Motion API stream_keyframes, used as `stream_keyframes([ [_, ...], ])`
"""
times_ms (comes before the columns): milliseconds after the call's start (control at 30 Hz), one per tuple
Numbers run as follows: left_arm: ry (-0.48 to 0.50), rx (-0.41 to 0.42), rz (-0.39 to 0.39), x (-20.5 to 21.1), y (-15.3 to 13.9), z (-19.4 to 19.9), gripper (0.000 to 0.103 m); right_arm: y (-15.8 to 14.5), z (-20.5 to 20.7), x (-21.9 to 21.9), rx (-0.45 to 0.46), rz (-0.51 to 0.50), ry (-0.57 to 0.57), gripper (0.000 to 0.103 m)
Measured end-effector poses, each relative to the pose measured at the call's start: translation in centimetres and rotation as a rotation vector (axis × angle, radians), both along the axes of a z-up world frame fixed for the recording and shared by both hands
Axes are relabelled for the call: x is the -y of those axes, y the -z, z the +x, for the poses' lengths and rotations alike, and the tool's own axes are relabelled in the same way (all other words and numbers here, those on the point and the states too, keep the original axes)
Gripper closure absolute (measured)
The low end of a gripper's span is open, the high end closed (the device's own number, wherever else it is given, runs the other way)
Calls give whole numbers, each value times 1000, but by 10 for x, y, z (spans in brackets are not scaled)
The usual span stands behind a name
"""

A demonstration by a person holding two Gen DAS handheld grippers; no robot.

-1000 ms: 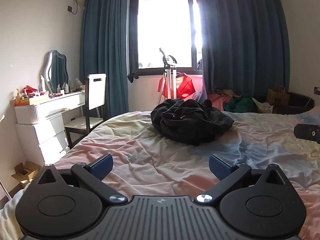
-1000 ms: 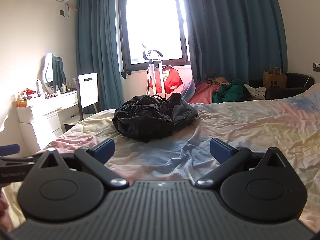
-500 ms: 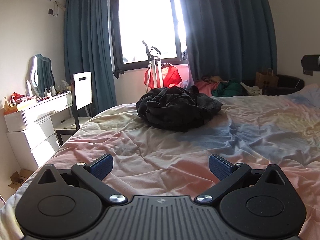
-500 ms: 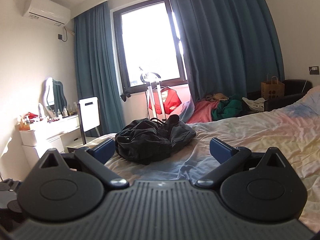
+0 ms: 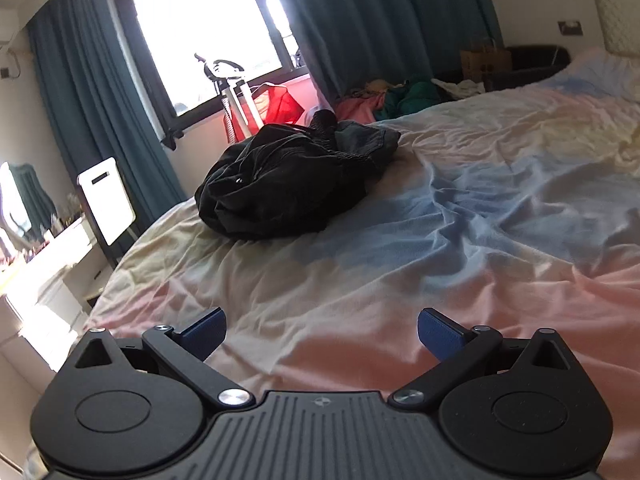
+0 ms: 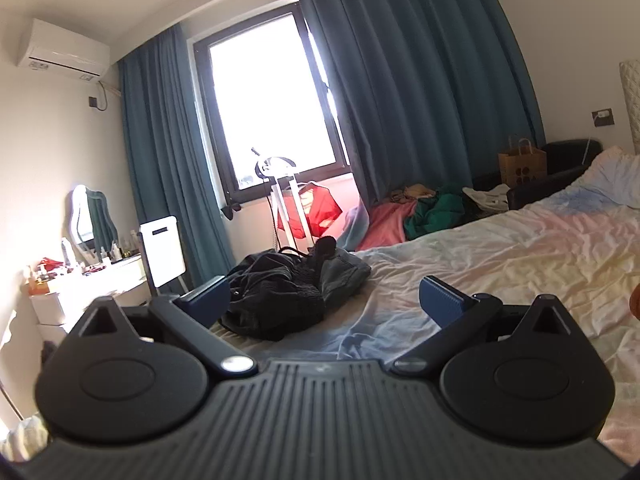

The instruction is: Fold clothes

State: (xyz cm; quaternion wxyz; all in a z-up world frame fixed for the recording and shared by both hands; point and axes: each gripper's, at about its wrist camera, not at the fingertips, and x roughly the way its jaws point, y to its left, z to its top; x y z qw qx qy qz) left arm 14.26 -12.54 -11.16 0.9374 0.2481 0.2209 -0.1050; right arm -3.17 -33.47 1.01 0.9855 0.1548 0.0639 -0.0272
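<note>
Nearest each camera, the left gripper (image 5: 320, 332) and the right gripper (image 6: 324, 298) hang above the bed (image 5: 360, 300) with their blue pads spread wide and nothing between them: both released, two grippers, four pads. Judgement: the wide spread suits reaching for loose cloth, and both point toward the same target. Both are well apart from it.

Beyond the pads lies the rumpled pastel sheet, bare across the near half. Toward the far-left corner of the bed sits one black clothes heap (image 5: 288, 184), bunched and creased, not flat and not folded; whether it is one garment or several cannot be told. A grey denim-like piece (image 5: 368, 140) touches its far side.

Past the bed edge, a second pile of pink and green clothes (image 6: 420, 212) lies on the floor under the curtain (image 6: 420, 80). Farthest: one window (image 6: 272, 100), one white chair (image 6: 162, 248), one dressing table (image 6: 92, 284).
</note>
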Motion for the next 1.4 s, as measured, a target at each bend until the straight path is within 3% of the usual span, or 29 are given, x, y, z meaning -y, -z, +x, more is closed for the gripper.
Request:
stream_keyframes([
  [100, 31, 78, 166, 39, 13, 58, 3, 17, 15, 15, -82, 98, -6, 0],
  [333, 48, 181, 316, 114, 40, 190, 6, 68, 62, 38, -221, 202, 11, 0],
  [467, 84, 221, 463, 148, 67, 241, 11, 94, 88, 40, -281, 231, -10, 0],
  [567, 85, 246, 462, 162, 75, 271, 28, 112, 104, 38, -325, 245, -37, 0],
  [667, 111, 252, 332, 168, 62, 282, 39, 123, 114, 38, -350, 246, -43, 0],
  [733, 93, 299, 250, 166, 50, 275, 56, 129, 119, 38, -361, 245, -41, 0],
  [900, 54, 312, 26, 133, -2, 242, 73, 126, 119, 41, -336, 235, -27, 0],
  [1000, 45, 318, -64, 106, -37, 214, 74, 120, 116, 41, -309, 211, -19, 0],
  [1233, 88, 321, -253, 25, -131, 71, 76, 94, 93, 33, -214, 149, -28, 0],
  [1300, 96, 296, -300, -2, -149, 26, 81, 88, 85, 27, -208, 125, -44, 0],
  [1400, 61, 234, -306, -33, -131, -4, 83, 78, 74, 19, -198, 89, -69, 0],
])
